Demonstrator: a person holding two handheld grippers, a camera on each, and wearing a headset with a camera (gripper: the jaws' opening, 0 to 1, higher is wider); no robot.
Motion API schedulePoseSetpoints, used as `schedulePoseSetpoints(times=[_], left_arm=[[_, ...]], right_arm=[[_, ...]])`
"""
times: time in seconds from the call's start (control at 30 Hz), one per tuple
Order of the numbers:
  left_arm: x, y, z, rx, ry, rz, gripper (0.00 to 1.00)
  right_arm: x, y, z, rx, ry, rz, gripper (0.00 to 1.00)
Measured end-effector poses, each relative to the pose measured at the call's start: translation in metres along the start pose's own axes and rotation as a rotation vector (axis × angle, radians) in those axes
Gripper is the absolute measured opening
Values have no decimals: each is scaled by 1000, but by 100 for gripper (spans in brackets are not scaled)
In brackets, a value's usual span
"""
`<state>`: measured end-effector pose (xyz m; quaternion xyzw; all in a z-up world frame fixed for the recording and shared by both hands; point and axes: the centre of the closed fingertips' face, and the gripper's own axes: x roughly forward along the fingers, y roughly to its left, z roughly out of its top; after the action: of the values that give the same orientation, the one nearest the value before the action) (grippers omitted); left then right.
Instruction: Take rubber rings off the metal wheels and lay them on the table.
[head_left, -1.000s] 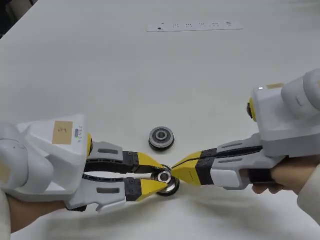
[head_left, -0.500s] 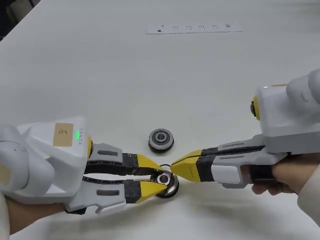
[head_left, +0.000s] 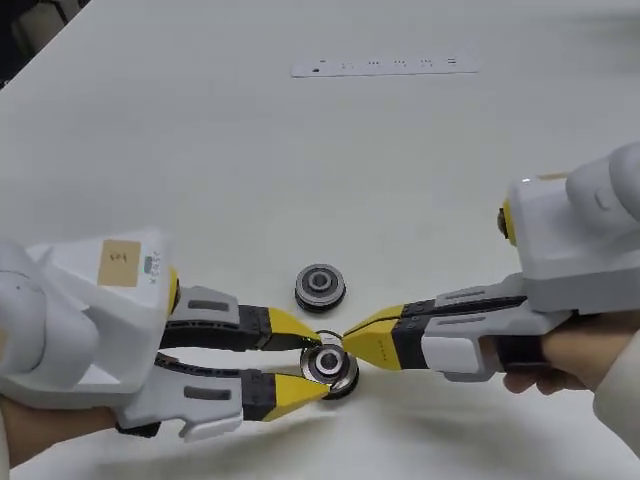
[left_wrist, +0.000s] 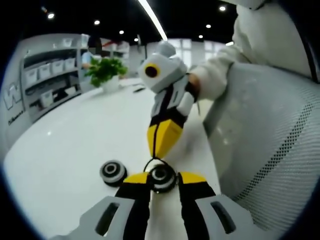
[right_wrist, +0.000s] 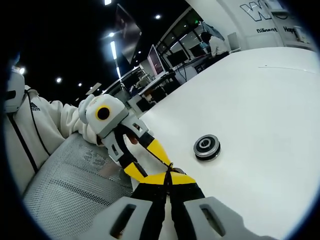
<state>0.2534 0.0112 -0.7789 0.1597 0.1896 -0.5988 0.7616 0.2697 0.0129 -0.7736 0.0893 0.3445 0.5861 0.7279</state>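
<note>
Left gripper (head_left: 318, 362): jaws closed onto a metal wheel (head_left: 329, 365), one yellow tip on each side, wheel sitting low on the table (head_left: 300, 150). In the left gripper view the wheel sits right between the two yellow tips, hub facing the camera.

Right gripper (head_left: 349, 334): comes in from the opposite side, tips pressed together just above the held wheel's rim. It pinches a thin black rubber ring (left_wrist: 149, 163). The left gripper view shows a small loop of it running from the right gripper's tip down to the wheel, so the ring is partly lifted and not free of the wheel. The right gripper view shows a dark line between its own shut tips, detail too fine to say more.

The two grippers meet nose to nose at the wheel, near the table's front edge in the head view.

Second wheel (head_left: 320, 286): flat on the table just beyond the held one, apart from both grippers, dark band around its rim.

Further out: white strip with dark marks (head_left: 385, 66) lying at the far side of the table, well apart from the work. A hand (head_left: 555, 362) with a pale sleeve grips the right gripper's body. Mesh chair back (left_wrist: 270, 150) beside the table in the left gripper view, with a green plant (left_wrist: 105, 70) and shelving (left_wrist: 45, 80) behind.
</note>
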Motion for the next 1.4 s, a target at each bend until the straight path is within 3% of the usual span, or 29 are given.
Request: schedulePoseSetpoints(times=[0.1, 0.2, 0.5, 0.9, 1.07, 1.4], left_arm=[[-8, -1, 9, -38, -30, -15, 35], [-15, 3, 11, -80, -43, -3, 39], [-38, 17, 17, -60, -54, 62, 50], [-50, 10, 24, -59, -66, 60, 64], [-58, 12, 26, -74, -86, 86, 70], [-68, 8, 19, -118, -87, 116, 84]], right_arm=[[-3, 0, 3, -2, -14, -5, 0], [-4, -1, 6, 2, -24, -10, 0], [-6, 1, 10, -1, -33, -10, 0], [-8, 3, 15, -7, -42, -11, 0], [-8, 4, 17, -15, -42, -12, 0], [-9, 7, 21, -23, -44, -12, 0]])
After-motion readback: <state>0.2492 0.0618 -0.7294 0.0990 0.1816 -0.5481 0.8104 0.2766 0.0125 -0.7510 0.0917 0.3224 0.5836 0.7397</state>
